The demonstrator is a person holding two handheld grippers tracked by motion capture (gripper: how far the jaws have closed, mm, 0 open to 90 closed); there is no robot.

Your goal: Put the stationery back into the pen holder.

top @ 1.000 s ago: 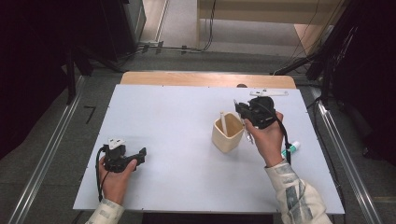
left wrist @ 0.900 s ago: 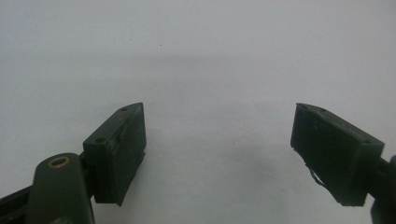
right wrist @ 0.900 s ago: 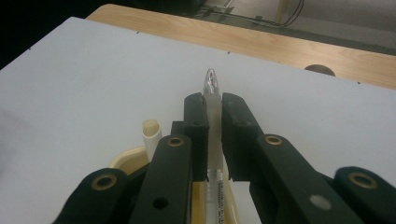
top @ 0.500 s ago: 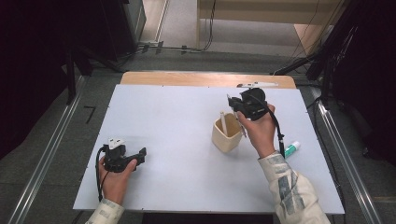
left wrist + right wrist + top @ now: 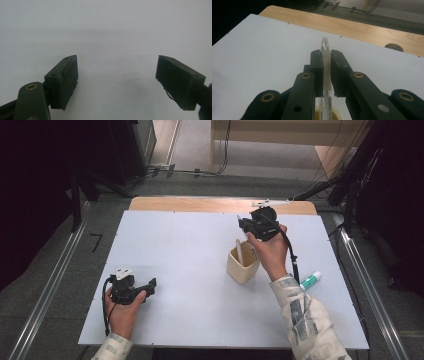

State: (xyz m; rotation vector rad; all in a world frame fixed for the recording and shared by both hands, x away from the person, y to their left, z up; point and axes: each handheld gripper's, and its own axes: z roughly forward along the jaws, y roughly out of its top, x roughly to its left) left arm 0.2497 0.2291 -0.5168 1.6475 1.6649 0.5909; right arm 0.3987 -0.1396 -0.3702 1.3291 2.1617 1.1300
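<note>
Right gripper (image 5: 326, 72) clamps pen (image 5: 325, 62) above cup (image 5: 243, 265). Cup already holds one white stick. Centre pen over opening, lower upright, release only inside. Left gripper (image 5: 116, 82) gapes empty over table (image 5: 175, 250).

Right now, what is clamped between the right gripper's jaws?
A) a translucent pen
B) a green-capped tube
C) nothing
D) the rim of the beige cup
A: the right gripper view shows the right gripper with its jaws closed on a translucent pen, above the beige cup; the green-capped tube lies on the white table.
</note>
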